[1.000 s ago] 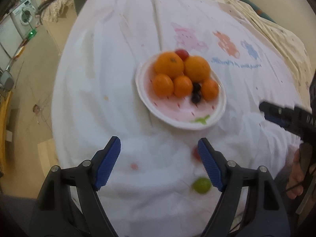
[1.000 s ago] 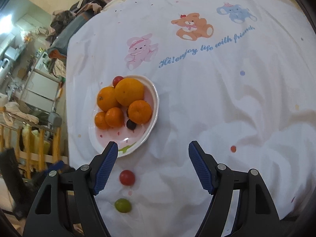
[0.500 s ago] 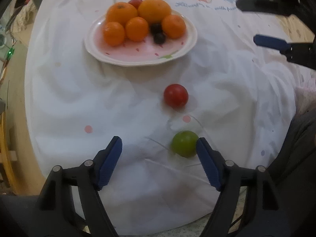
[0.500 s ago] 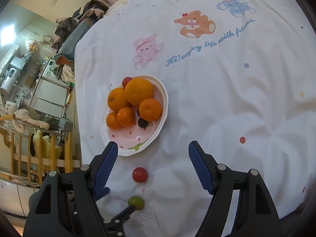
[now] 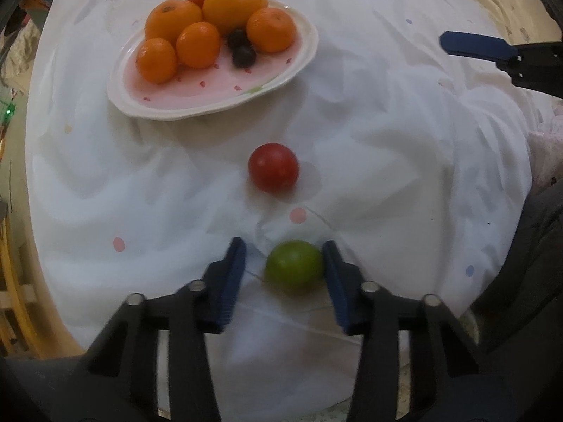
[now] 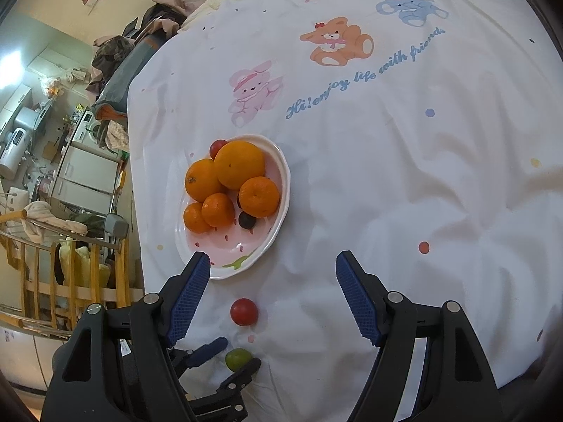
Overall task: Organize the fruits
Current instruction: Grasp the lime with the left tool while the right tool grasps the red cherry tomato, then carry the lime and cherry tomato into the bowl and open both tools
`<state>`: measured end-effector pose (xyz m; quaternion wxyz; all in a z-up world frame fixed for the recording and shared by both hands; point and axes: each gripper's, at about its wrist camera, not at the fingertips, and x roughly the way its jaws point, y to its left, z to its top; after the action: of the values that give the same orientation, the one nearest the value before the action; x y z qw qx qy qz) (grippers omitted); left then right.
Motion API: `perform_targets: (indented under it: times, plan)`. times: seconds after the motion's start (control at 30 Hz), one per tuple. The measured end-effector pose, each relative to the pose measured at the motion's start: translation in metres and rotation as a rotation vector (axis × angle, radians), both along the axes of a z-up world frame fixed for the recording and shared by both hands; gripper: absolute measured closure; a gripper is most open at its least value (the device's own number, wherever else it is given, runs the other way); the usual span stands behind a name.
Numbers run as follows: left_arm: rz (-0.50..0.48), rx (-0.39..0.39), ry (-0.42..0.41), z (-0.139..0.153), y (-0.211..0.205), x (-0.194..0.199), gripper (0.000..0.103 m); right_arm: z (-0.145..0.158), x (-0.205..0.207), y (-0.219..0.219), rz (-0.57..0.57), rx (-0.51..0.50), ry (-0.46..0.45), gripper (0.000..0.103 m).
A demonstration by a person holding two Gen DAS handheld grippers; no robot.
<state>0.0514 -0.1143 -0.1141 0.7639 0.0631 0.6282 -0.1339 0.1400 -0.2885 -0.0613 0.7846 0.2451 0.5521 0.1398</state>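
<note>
A small green fruit (image 5: 295, 270) (image 6: 236, 357) lies on the white cloth near its front edge. My left gripper (image 5: 281, 267) (image 6: 233, 361) points down over it and its jaws are closing. The green fruit sits between them: the right pad touches it, the left pad stands a little apart. A red round fruit (image 5: 273, 167) (image 6: 244, 311) lies just beyond. A pink-and-white plate (image 5: 211, 110) (image 6: 281, 190) holds several oranges (image 5: 234, 7), dark berries and a red fruit. My right gripper (image 6: 272, 267) (image 5: 461, 7) hangs open above the cloth, empty.
The white cloth with cartoon animals (image 6: 334, 44) covers a round table. A wooden rail (image 6: 70, 281) and household clutter lie off its left edge. A dark-clothed part of a person (image 5: 527, 246) is at the right, seen from the left wrist.
My left gripper came down towards the near edge, and its jaws have narrowed around the green fruit. The right gripper has stayed put.
</note>
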Motion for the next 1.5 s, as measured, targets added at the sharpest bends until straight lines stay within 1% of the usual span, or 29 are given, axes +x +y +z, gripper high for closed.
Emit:
perform_targets:
  times: [0.07, 0.13, 0.2, 0.23, 0.33, 0.47, 0.57, 0.6, 0.63, 0.77, 0.83, 0.9, 0.93, 1.0, 1.13, 1.2, 1.27, 1.3, 1.33, 1.37, 1.5]
  plan:
    - [-0.014, -0.005, -0.006, 0.001, -0.004, -0.001, 0.076, 0.0, 0.0, 0.0, 0.0, -0.002, 0.001, 0.026]
    - [-0.013, -0.018, -0.008, 0.004, -0.004, -0.002, 0.077, -0.001, 0.001, 0.001, 0.003, -0.001, 0.004, 0.026]
    - [0.003, -0.047, -0.003, 0.007, 0.001, 0.001, 0.077, -0.001, 0.001, 0.002, 0.007, -0.006, 0.003, 0.026]
    - [0.019, -0.072, 0.002, 0.011, 0.005, 0.002, 0.077, -0.001, 0.001, 0.003, 0.01, -0.009, 0.004, 0.026]
    - [0.064, -0.104, -0.017, 0.024, 0.021, 0.004, 0.077, -0.004, 0.0, 0.007, 0.019, -0.021, 0.01, 0.026]
    - [0.165, -0.122, -0.066, 0.042, 0.047, 0.016, 0.077, -0.009, 0.001, 0.015, 0.038, -0.042, 0.023, 0.026]
    - [0.245, -0.107, -0.11, 0.053, 0.065, 0.02, 0.077, -0.017, 0.001, 0.027, 0.081, -0.057, 0.046, 0.026]
    - [0.279, -0.098, -0.117, 0.056, 0.073, 0.021, 0.077, -0.023, 0.002, 0.031, 0.095, -0.034, 0.069, 0.026]
    - [0.305, -0.097, -0.118, 0.053, 0.078, 0.024, 0.077, -0.028, 0.002, 0.034, 0.102, -0.018, 0.087, 0.026]
    - [0.394, -0.109, -0.124, 0.057, 0.102, 0.031, 0.077, -0.048, 0.002, 0.054, 0.167, -0.005, 0.154, 0.028]
    - [0.425, -0.124, -0.127, 0.057, 0.109, 0.034, 0.077, -0.055, 0.001, 0.067, 0.21, -0.03, 0.166, 0.035]
    - [0.445, -0.132, -0.134, 0.059, 0.112, 0.031, 0.077, -0.062, -0.001, 0.085, 0.271, -0.096, 0.165, 0.038]
    - [0.454, -0.132, -0.14, 0.059, 0.111, 0.032, 0.077, -0.064, -0.002, 0.091, 0.291, -0.112, 0.164, 0.041]
    - [0.451, -0.13, -0.145, 0.059, 0.112, 0.032, 0.077, -0.069, -0.004, 0.105, 0.333, -0.144, 0.162, 0.046]
    - [0.451, -0.124, -0.147, 0.061, 0.114, 0.028, 0.077, -0.072, -0.005, 0.123, 0.393, -0.217, 0.129, 0.049]
    - [0.449, -0.123, -0.148, 0.061, 0.114, 0.028, 0.077, -0.074, -0.005, 0.126, 0.399, -0.204, 0.133, 0.049]
    - [0.45, -0.118, -0.153, 0.062, 0.115, 0.027, 0.077, -0.076, -0.005, 0.127, 0.404, -0.214, 0.134, 0.053]
    - [0.451, -0.117, -0.155, 0.062, 0.114, 0.028, 0.077, -0.077, -0.005, 0.127, 0.406, -0.22, 0.134, 0.058]
    - [0.451, -0.118, -0.154, 0.062, 0.115, 0.028, 0.077, -0.077, -0.004, 0.125, 0.406, -0.224, 0.132, 0.069]
    - [0.451, -0.119, -0.152, 0.062, 0.114, 0.028, 0.077, -0.077, -0.004, 0.124, 0.405, -0.218, 0.135, 0.072]
    - [0.448, -0.117, -0.153, 0.063, 0.114, 0.028, 0.077, -0.073, -0.004, 0.119, 0.399, -0.193, 0.141, 0.072]
